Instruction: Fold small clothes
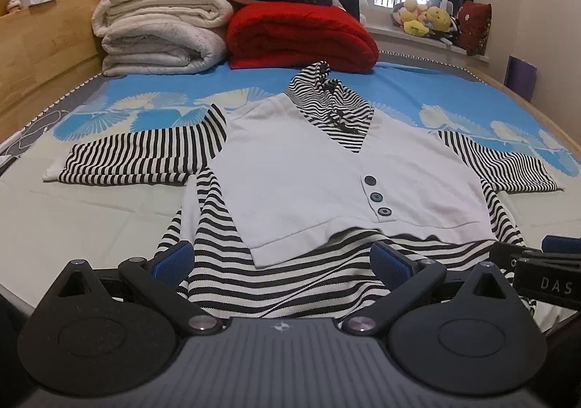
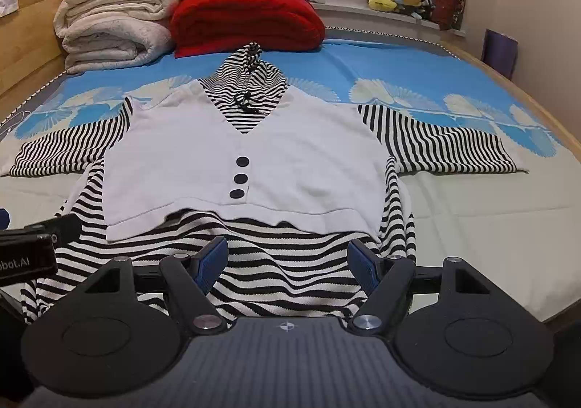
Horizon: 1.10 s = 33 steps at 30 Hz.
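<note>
A small hooded top (image 1: 319, 168) lies flat, front up, on the bed, with a white vest panel, three dark buttons (image 1: 377, 196), black-and-white striped sleeves spread to both sides and a striped hood at the far end. It also shows in the right wrist view (image 2: 232, 161). My left gripper (image 1: 281, 262) is open, its blue pads over the striped hem at the near left. My right gripper (image 2: 287, 261) is open over the hem at the near right; it shows in the left wrist view at the right edge (image 1: 544, 270). Neither holds cloth.
The bed sheet (image 1: 435, 95) is blue with white fan prints, pale near me. Folded white blankets (image 1: 159, 30), a red quilt (image 1: 297, 33) and a dark plush shark are stacked at the far end. A wooden headboard (image 1: 40, 44) runs on the left. Soft toys (image 1: 425, 15) sit on the windowsill.
</note>
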### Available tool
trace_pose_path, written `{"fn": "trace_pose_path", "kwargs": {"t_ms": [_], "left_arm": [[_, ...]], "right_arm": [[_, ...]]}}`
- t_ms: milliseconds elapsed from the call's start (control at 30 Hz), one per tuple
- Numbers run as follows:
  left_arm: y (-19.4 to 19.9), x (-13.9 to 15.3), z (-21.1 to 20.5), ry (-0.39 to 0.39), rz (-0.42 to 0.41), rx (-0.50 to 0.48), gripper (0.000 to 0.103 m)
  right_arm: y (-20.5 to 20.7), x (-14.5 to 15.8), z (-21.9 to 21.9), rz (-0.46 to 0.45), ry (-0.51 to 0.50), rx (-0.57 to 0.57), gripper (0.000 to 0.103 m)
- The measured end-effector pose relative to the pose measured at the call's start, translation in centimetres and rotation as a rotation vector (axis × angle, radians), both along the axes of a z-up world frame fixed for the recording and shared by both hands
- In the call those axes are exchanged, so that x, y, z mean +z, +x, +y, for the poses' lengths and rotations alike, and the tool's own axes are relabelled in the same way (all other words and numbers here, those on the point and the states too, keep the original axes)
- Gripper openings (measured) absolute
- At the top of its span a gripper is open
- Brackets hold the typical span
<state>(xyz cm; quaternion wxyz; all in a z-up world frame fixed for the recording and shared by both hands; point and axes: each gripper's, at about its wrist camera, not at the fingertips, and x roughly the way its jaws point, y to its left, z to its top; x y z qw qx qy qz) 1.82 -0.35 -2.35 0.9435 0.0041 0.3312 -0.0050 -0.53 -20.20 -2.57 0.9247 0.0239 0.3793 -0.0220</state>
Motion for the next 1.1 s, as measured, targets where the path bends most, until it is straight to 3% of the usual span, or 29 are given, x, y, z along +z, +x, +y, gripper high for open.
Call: {"fn": "trace_pose_path", "kwargs": {"t_ms": [1100], "left_arm": [[0.30, 0.68, -0.73, 0.007, -0.044, -0.042, 0.103]], "right_arm": [[0.13, 0.04, -0.69, -0.028, 0.007, -0.032, 0.074]]}}
